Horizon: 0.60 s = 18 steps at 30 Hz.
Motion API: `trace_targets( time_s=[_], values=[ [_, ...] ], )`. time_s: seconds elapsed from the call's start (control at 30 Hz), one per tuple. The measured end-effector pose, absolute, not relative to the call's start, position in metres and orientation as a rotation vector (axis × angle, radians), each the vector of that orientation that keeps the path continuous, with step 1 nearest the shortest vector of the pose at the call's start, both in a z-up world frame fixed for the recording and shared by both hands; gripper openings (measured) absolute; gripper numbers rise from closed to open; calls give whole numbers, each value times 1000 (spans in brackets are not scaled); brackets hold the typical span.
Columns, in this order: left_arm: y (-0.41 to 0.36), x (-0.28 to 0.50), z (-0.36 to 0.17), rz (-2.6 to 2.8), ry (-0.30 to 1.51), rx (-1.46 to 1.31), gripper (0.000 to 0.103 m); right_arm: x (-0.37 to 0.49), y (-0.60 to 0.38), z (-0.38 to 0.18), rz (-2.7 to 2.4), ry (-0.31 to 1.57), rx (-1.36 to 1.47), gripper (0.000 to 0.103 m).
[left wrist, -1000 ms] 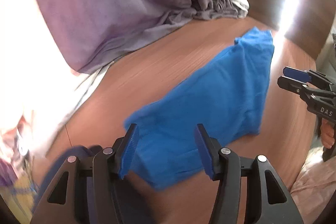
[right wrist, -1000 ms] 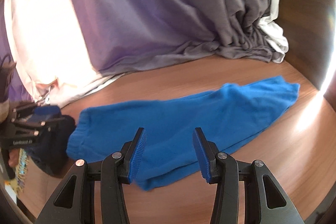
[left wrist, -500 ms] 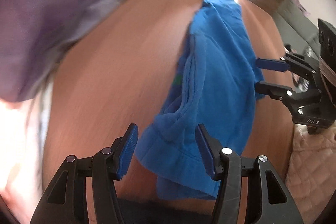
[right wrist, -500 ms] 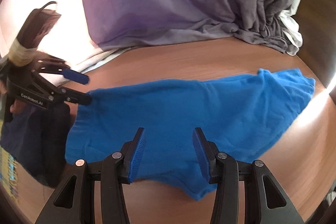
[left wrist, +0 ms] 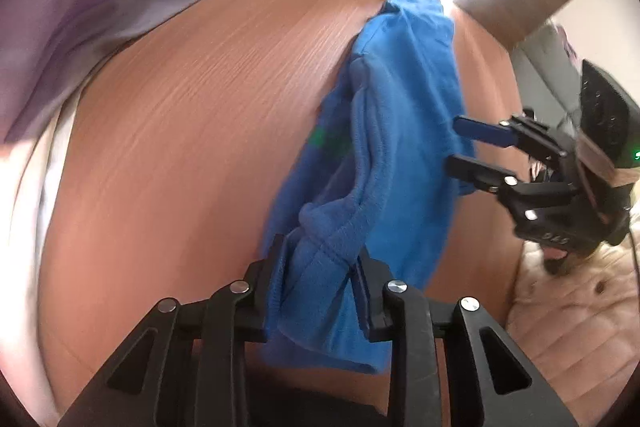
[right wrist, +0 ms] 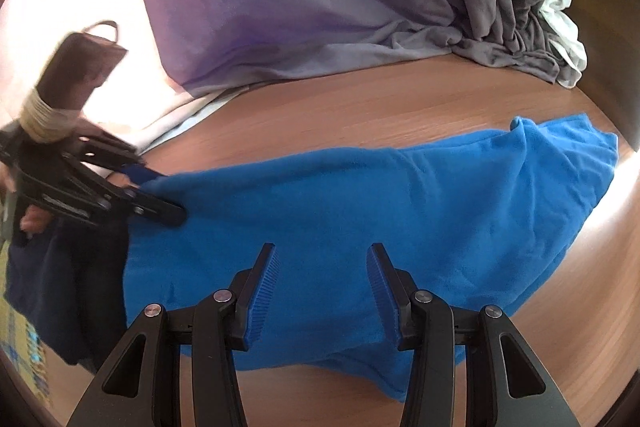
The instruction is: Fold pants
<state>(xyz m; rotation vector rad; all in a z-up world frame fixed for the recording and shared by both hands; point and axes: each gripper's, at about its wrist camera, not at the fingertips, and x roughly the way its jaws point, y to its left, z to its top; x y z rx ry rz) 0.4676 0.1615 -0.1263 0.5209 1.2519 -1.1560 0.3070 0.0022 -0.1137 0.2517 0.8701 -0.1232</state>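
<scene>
1. My left gripper (left wrist: 318, 281) points steeply down at the near end of the blue pants (left wrist: 404, 131). Its jaws have just been closing, and a bunched, thick fold of the blue fabric is now squeezed between the two pads.
2. The pants lie stretched out on the wooden table (left wrist: 192, 131), running away from my left gripper toward the far edge, where a strip of bright light crosses the wood.
3. My right gripper (right wrist: 322, 281) hovers over the middle of the pants (right wrist: 360, 211) with its jaws apart. The blue pads stand on either side of flat fabric, and I cannot tell whether they touch it.
4. From the left wrist camera, my right gripper (left wrist: 466, 147) shows at the right, fingers spread at the long edge of the pants.
5. From the right wrist camera, my left gripper (right wrist: 160, 195) shows at the left, its tips at the end of the pants.
6. A grey-purple curtain (right wrist: 320, 7) hangs behind the table, its hem pooling on the wood.
7. A dark blue cloth (right wrist: 60, 287) lies just beside the left end of the pants.
</scene>
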Motion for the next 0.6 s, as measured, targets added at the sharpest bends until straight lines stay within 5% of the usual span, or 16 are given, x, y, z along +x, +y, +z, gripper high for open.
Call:
trace_targets(
  time_s=[0.27,0.6],
  values=[
    [199,434,-111,-1059,1473,139,27,294,13,-88,5,739,218,46],
    [219,464,-151,-676,1563,109,29,337,35,-109,135,774,158,46]
  ],
)
